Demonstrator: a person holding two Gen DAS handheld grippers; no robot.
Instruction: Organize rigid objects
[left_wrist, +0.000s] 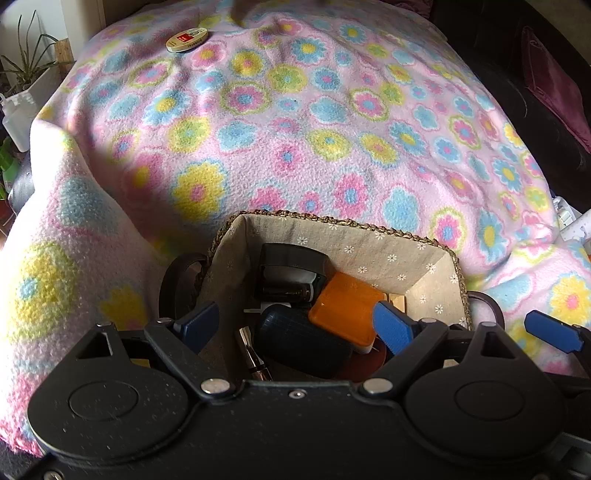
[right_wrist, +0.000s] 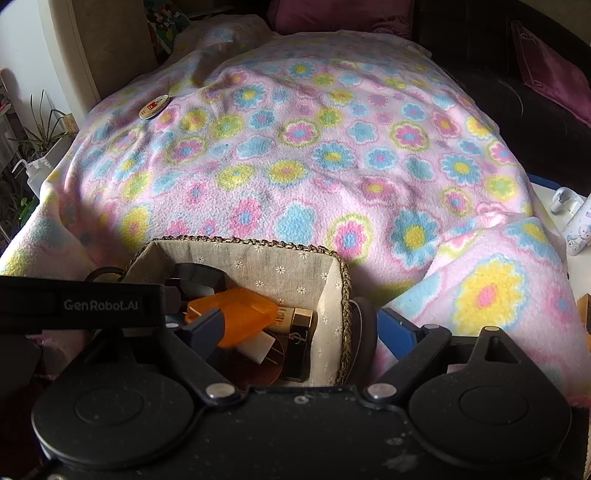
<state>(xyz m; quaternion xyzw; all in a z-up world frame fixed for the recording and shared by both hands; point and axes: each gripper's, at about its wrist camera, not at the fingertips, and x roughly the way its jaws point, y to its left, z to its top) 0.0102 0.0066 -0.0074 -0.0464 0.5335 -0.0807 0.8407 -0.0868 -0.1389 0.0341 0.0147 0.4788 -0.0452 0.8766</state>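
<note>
Woven straw edges the small basket, which is lined with beige cloth printed with tiny white flowers and sits on a pink fleece blanket patterned with blue, yellow and pink blooms. Dark loop handles stick out at both of its short ends. Inside lies a crowded heap: an orange translucent box tilted on top, a dark blue ribbed case just beside it, and a black case against the far wall. The right wrist view also shows a gold-and-black lipstick tube lying against the basket's right wall, next to the orange box.

The left tongs hang over the basket with the blue pads spread wide, one near the left rim and one over the orange box, gripping nothing. The right tongs are also wide apart: one pad sits inside the basket over the orange box, the other outside the right wall by the handle, so they straddle that wall without squeezing it.

Well apart from the basket, near the blanket's far left edge, lies a round tin with a red label.
</note>
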